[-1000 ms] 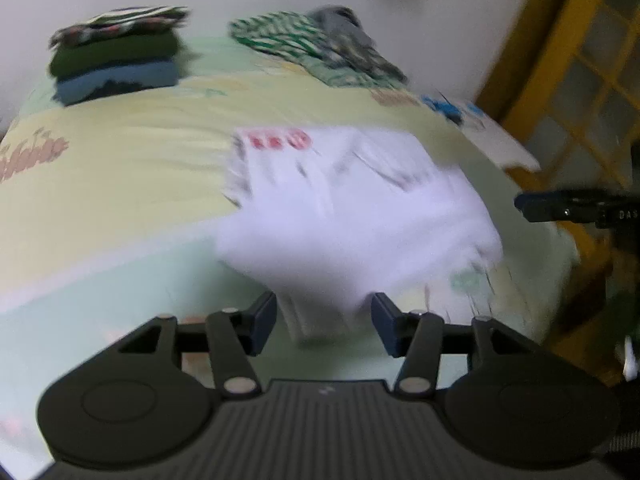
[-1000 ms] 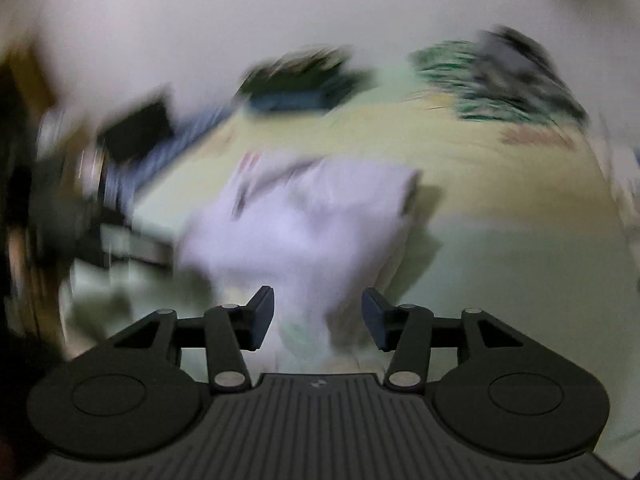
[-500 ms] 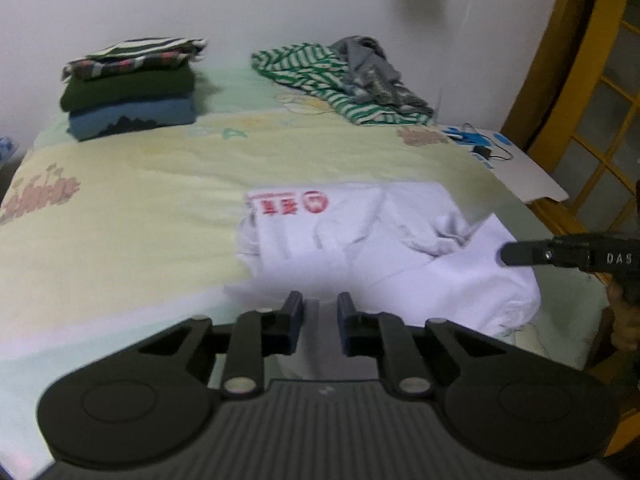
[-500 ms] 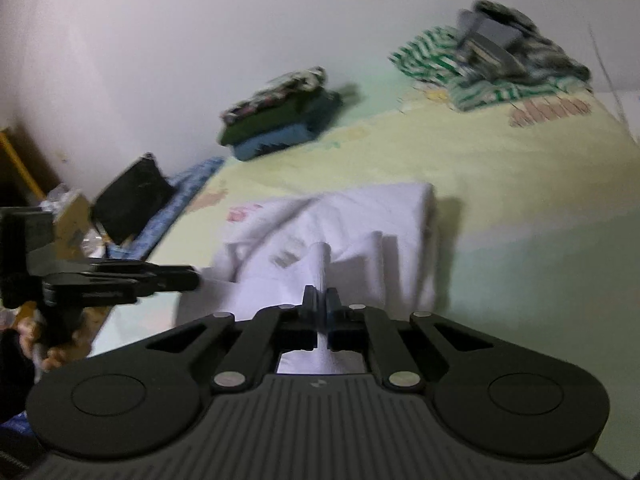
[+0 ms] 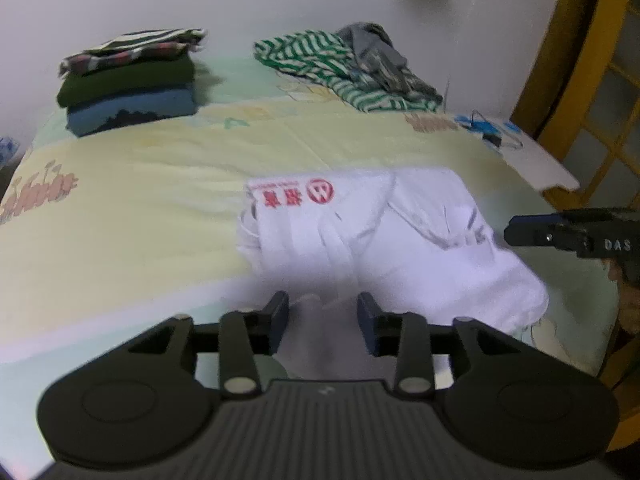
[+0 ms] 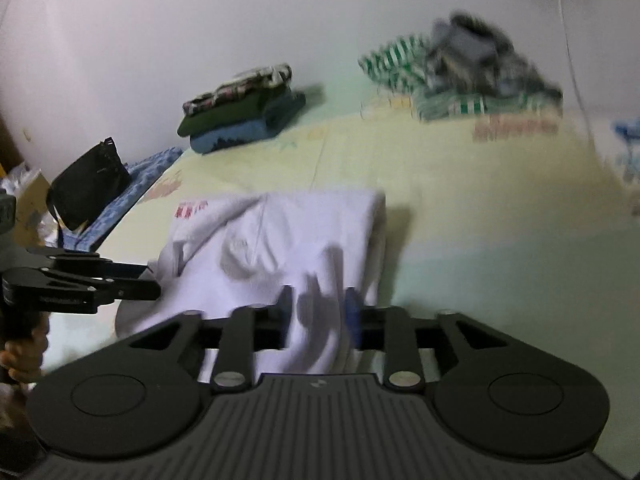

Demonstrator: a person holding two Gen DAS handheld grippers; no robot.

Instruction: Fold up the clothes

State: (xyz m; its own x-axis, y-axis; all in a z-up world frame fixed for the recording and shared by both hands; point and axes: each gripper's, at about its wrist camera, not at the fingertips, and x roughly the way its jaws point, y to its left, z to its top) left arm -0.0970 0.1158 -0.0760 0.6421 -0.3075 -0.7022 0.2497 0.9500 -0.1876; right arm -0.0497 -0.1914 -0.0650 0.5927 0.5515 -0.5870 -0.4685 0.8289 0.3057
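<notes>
Spreading its jaws well apart, the left gripper (image 5: pixel 323 314) straddles the near hem of the white shirt (image 5: pixel 384 236), with cloth lying between the pads but not pinched. The right gripper (image 6: pixel 318 308) is likewise parted, a loose ridge of the same shirt rising between its fingers; blur hides whether the pads touch it. The shirt lies half folded near the front edge of the bed (image 5: pixel 132 208), its red print toward the far left corner of the fold. Beyond it the yellow-green cover is bare up to the stack of folded clothes (image 5: pixel 128 80) at the back left and the unfolded heap (image 5: pixel 348 68) of striped and grey garments at the back right. Only the left view shows the yellow wooden frame (image 5: pixel 576 80) past the bed's right edge; only the right view shows the black bag (image 6: pixel 88 184) off the bed's left side.
</notes>
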